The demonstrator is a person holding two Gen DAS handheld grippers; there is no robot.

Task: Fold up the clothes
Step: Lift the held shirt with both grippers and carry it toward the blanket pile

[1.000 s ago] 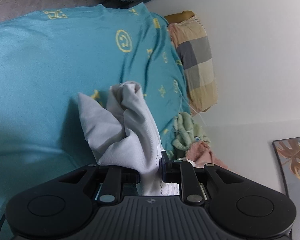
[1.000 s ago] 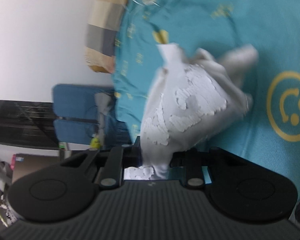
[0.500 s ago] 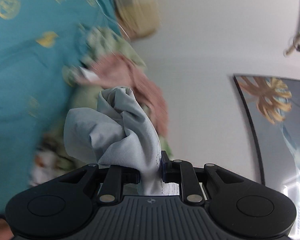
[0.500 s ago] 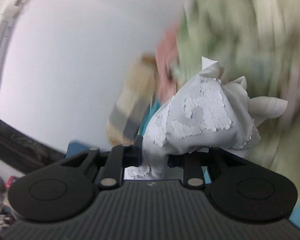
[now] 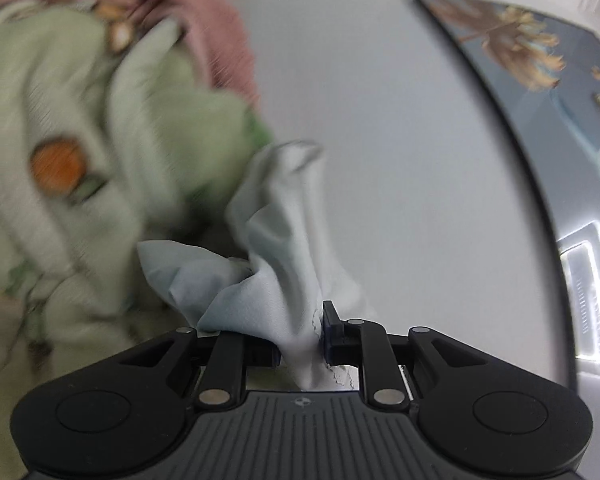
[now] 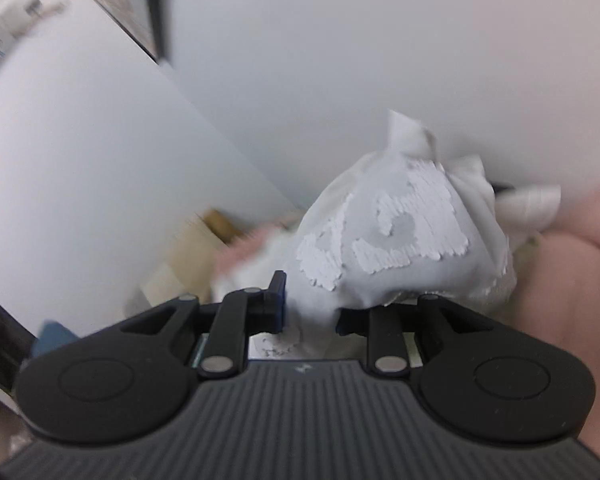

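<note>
1. Status: we hold one pale grey garment (image 5: pixel 288 240) with both tools. The left gripper (image 5: pixel 302 344) is pinching a bunched section of it between both fingers. The right gripper (image 6: pixel 310 312) is pinching another part, the one bearing a cracked white print (image 6: pixel 384 232).

2. Location: the garment is off any surface, held up in front of a white wall (image 5: pixel 380 120). A heap of other clothes sits to the left in the left wrist view: a pale green piece (image 5: pixel 80 140) with an orange patch, and a pink piece (image 5: pixel 204 20) at far left. A framed picture (image 5: pixel 540 80) hangs at right. Both views are motion-blurred.

3. Step in hand (our judgement): carrying or shaking out the garment so it can be laid flat for folding. How far the fold has got cannot be read from these frames.

4. To do it well:
   a. Keep both pinches firm; the fabric looks thin and slick, so a loose grip may let it slide out.
   b. Spread the 2 tools apart until the cloth hangs taut w/o bunching.
   c. Keep clear of the clothes heap so no other piece snags.
   d. Find a seam or edge before laying down; each pinch now takes a wad, not an edge.

5. Appearance: light grey, soft, heavily creased, gathered into peaks near each tool. The print is white, flaking, and partly folded over. Garment type: cannot tell.
</note>
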